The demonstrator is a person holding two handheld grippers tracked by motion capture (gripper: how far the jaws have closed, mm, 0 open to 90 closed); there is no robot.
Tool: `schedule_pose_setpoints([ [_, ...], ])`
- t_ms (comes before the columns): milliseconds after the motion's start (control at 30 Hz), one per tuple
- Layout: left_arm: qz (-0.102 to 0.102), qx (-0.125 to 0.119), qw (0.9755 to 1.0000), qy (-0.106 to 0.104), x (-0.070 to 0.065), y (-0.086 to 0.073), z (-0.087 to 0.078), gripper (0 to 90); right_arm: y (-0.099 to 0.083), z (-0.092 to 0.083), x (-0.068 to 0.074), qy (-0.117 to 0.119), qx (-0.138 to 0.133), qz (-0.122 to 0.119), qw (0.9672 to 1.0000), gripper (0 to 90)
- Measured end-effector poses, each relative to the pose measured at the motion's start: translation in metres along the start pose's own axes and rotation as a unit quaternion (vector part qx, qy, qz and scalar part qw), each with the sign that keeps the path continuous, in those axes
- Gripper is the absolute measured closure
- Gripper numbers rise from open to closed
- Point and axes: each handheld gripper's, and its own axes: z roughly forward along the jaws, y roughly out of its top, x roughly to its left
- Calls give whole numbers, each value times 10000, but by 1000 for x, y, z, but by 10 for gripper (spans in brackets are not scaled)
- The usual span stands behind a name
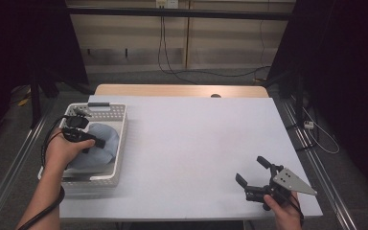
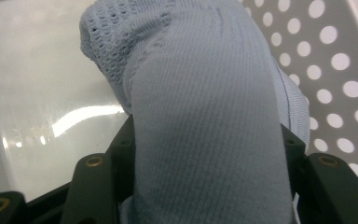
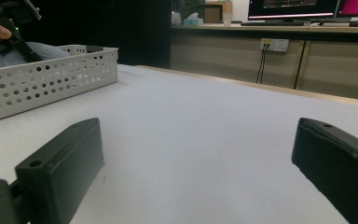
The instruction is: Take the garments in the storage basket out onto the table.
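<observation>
The left tool (image 1: pixel 84 139) is lowered into the white perforated basket (image 1: pixel 117 143) at the left edge of the counter (image 1: pixel 191 153). In the left gripper view its two black jaws stand on either side of a fold of pale blue knitted cloth (image 2: pixel 205 121), and the fabric fills the gap between them from edge to edge, bulging up and over the jaw tips. The tool is pinching the cloth. Behind the fold, the same view shows the glossy white floor of the basket on one side and a wall of round holes on the other.

In the high view the cloth (image 1: pixel 98 148) lies bunched inside the basket, occupying most of its middle and near part. The hand (image 1: pixel 64 151) that carries the left tool is over the basket's left rim, and a black cable trails back along the forearm.

The right tool (image 1: pixel 254 175) is well apart from the basket, near the counter's front right corner, with its grey three-cornered plate on top. Its jaws are spread wide with nothing between them; the right gripper view looks across bare white counter surface between the two black jaw tips, toward the basket (image 3: pixel 51 79) in the distance on the left.
</observation>
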Motion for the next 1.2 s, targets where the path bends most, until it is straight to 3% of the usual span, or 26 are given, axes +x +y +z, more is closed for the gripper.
schedule_pose_setpoints([
  [467,95,-124,9999,-69,-7,10,-19,432,0,0,0,9,9,-7,10000,15],
  [533,217,-116,9997,-57,-9,12,-21,432,0,0,0,15,5,-14,10000,15],
  [900,229,-108,9997,-24,-11,17,-29,431,0,0,0,15,6,-5,10000,15],
  [1200,170,-249,9995,-8,-8,20,-38,430,0,0,0,18,1,-4,10000,15],
])
